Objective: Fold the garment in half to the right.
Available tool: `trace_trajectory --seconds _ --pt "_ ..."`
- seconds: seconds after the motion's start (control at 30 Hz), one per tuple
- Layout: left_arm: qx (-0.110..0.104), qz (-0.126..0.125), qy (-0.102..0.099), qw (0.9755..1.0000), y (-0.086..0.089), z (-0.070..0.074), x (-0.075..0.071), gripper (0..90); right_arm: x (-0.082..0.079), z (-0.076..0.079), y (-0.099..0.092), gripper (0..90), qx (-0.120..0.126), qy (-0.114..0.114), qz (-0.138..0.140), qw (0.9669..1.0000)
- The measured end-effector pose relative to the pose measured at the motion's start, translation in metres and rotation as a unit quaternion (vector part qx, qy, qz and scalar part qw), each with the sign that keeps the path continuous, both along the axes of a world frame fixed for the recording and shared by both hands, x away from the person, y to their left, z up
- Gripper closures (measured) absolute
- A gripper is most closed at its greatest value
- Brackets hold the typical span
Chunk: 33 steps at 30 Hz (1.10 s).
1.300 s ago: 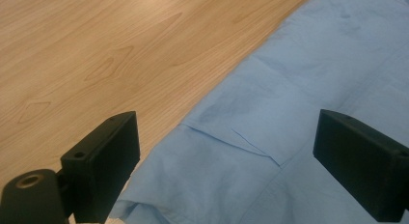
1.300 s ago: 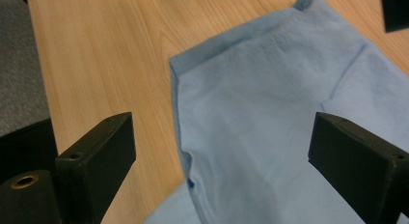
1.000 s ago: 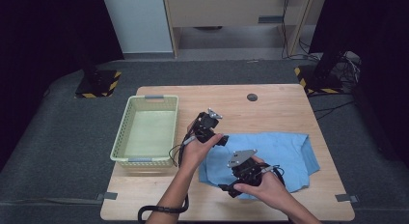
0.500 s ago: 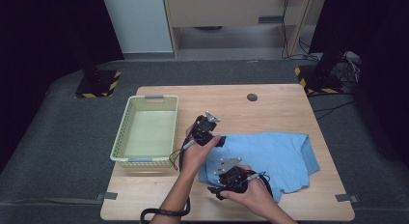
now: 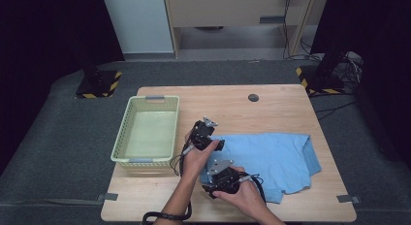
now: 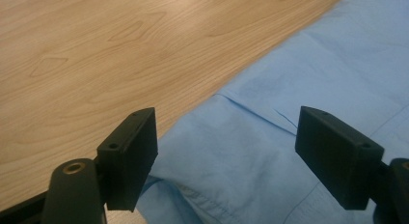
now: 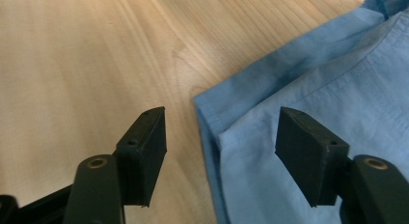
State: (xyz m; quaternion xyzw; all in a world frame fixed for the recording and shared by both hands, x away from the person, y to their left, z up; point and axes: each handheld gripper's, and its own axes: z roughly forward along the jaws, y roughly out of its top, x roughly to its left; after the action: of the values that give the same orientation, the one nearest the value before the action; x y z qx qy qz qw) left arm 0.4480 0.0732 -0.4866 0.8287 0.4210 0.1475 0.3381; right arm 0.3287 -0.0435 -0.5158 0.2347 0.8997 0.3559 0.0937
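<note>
Here the light blue shirt (image 5: pixel 271 159) lies spread flat on the right half of the wooden table (image 5: pixel 271 108), at about four o'clock from the table's middle. The left gripper (image 5: pixel 219 143) sits over the shirt's upper-left edge; in the left gripper view its jaws have just been closing, yet they stand apart, with the cloth's edge (image 6: pixel 226 151) between them and neither pad pressing it. The right gripper (image 5: pixel 213 188) hovers at the shirt's lower-left corner; its jaws have also just been closing and stand apart astride that corner (image 7: pixel 217 132). A pale green basket (image 5: pixel 127 137) rests at nine o'clock, well apart from the shirt.
</note>
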Motion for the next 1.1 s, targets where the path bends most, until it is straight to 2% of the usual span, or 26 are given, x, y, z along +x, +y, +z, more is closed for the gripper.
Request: trace_trajectory --seconds 0.23,0.33,0.37,0.4,0.5,0.53,0.6,0.83,1.1 --pt "-0.009 -0.002 0.002 1.0000 0.005 -0.006 -0.001 22.5 0.006 -0.011 0.005 42.6 -0.004 -0.002 -0.024 0.9997" --pt "-0.009 -0.004 0.002 1.0000 0.006 -0.007 -0.001 22.1 0.008 -0.010 0.003 53.7 -0.005 -0.006 -0.029 0.9995" --pt "-0.012 -0.004 0.001 0.9999 0.007 -0.008 -0.001 22.1 0.008 -0.010 0.003 53.7 -0.005 -0.006 -0.029 0.9995" --pt "-0.016 -0.005 -0.001 0.9999 0.007 -0.007 -0.001 21.7 0.011 -0.010 -0.001 66.1 -0.004 -0.006 -0.036 0.9993" --pt "-0.018 -0.008 -0.004 0.9998 0.006 -0.006 -0.001 21.6 0.014 -0.009 -0.003 78.3 -0.007 -0.005 -0.040 0.9991" --pt "-0.020 -0.009 -0.007 0.9997 0.006 -0.006 -0.001 21.6 0.014 -0.009 -0.003 78.3 -0.007 -0.005 -0.040 0.9991" --pt "-0.024 -0.011 -0.011 0.9996 0.005 -0.005 -0.001 21.3 0.016 -0.008 -0.006 84.8 -0.012 -0.007 -0.044 0.9990" --pt "-0.031 0.000 -0.015 0.9994 0.003 -0.014 0.002 16.5 0.020 -0.008 -0.011 86.4 -0.023 -0.016 -0.063 0.9976" --pt "-0.029 0.014 -0.023 0.9992 0.009 -0.026 0.014 13.5 0.021 -0.008 -0.019 86.6 -0.023 -0.019 -0.064 0.9975"
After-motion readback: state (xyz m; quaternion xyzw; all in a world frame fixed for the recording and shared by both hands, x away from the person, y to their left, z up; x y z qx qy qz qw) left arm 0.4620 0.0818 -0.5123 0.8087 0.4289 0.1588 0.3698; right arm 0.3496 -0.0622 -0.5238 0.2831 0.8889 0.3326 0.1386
